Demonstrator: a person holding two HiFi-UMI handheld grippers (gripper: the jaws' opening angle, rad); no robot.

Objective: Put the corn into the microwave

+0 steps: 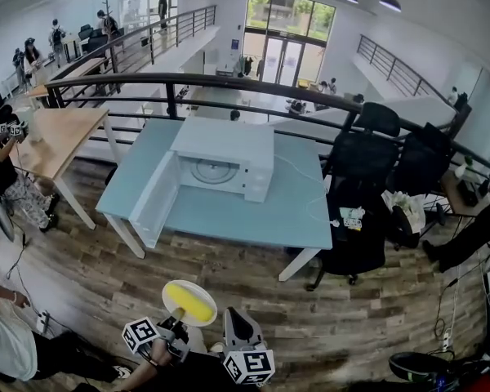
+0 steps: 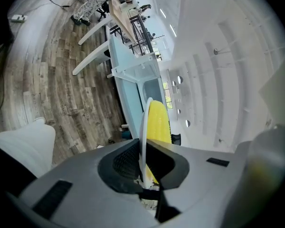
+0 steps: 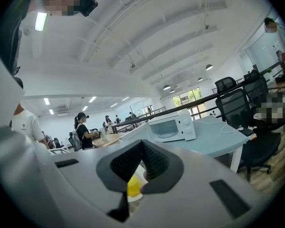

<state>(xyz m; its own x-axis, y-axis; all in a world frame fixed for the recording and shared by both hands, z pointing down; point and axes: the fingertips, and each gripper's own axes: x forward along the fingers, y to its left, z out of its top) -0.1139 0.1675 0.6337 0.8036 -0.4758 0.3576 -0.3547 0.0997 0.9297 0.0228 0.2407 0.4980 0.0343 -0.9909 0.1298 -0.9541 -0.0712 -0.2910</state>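
Observation:
A yellow corn cob [image 1: 188,302] lies on a small white plate [image 1: 198,314], held low over the wooden floor well short of the table. My left gripper [image 1: 178,323] is shut on the plate's rim [image 2: 144,127], with the corn [image 2: 159,122] lying just beyond the jaws. My right gripper [image 1: 231,313] is beside the plate on its right, shut and holding nothing [image 3: 142,148]. The white microwave [image 1: 229,158] stands on the light blue table [image 1: 253,219], its door [image 1: 158,198] swung open to the left and the turntable showing. The same microwave [image 3: 173,126] appears ahead in the right gripper view.
Black office chairs [image 1: 363,158] crowd the table's right end, and a white cable [image 1: 310,188] runs over the tabletop. A wooden desk [image 1: 57,137] stands at the left, a railing [image 1: 229,84] behind. A power strip [image 1: 42,322] lies on the floor. People stand around the edges.

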